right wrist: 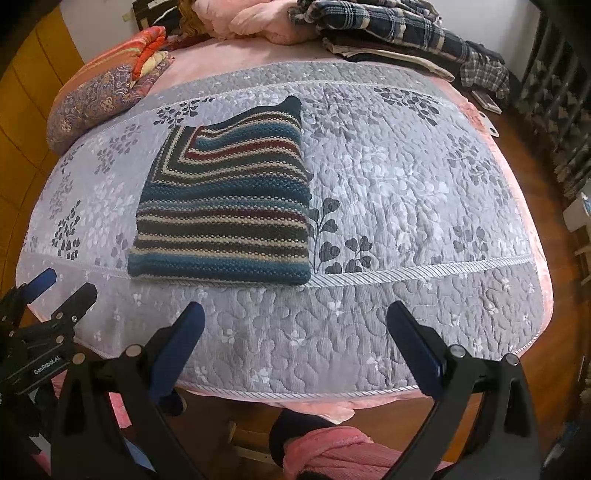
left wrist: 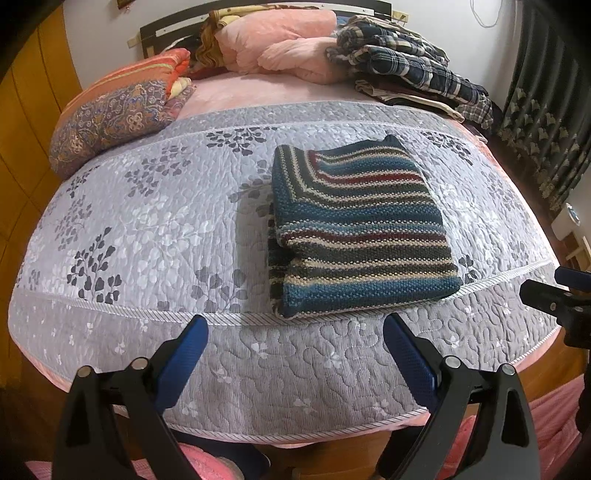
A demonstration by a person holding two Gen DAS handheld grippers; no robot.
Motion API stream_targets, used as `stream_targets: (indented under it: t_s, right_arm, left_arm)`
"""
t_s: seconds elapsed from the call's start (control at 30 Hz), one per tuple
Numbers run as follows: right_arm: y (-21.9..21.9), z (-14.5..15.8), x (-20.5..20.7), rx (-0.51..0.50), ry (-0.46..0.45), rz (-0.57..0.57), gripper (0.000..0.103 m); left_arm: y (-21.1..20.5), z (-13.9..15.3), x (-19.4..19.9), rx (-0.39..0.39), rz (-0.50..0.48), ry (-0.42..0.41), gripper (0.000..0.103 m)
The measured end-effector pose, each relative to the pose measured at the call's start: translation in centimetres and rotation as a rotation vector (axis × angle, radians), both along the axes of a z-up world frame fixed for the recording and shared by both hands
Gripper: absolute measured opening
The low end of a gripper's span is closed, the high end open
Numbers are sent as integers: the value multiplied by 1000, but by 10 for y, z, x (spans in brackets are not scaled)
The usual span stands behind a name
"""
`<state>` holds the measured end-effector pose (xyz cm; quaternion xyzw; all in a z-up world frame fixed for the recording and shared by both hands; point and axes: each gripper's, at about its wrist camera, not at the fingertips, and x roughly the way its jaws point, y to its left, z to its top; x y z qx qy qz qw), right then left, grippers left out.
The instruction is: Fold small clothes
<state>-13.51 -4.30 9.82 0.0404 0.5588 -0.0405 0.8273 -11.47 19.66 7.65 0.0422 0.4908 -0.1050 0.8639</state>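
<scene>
So the folded sweater (left wrist: 354, 229) sits on the quilt (left wrist: 155, 221) near the bed's front edge. Behind it, a pillow (left wrist: 110, 114) lies at the far left, bunched blankets (left wrist: 280, 40) in the middle by the headboard, and a pile of clothes (left wrist: 410, 70) at the far right. Both grippers hang apart in front of the bed edge, left gripper (left wrist: 295, 332) beside right gripper (right wrist: 295, 321).

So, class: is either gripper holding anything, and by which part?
Nothing is held. The left gripper and right gripper are open, short of the folded striped sweater.

a bed (left wrist: 155, 206) under a grey leaf-print quilt fills the room; white wall (left wrist: 96, 40) behind its dark headboard (left wrist: 162, 26), patterned dark curtains (left wrist: 543, 122) at right, wood floor (right wrist: 517, 133).
</scene>
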Motion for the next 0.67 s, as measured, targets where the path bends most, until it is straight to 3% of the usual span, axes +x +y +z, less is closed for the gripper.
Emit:
stream_targets:
  t_s: [0.67]
  right_arm:
    - [1,-1,1,-34,0,7,98]
  left_arm:
    - [2,0,2,0,7,-7,96]
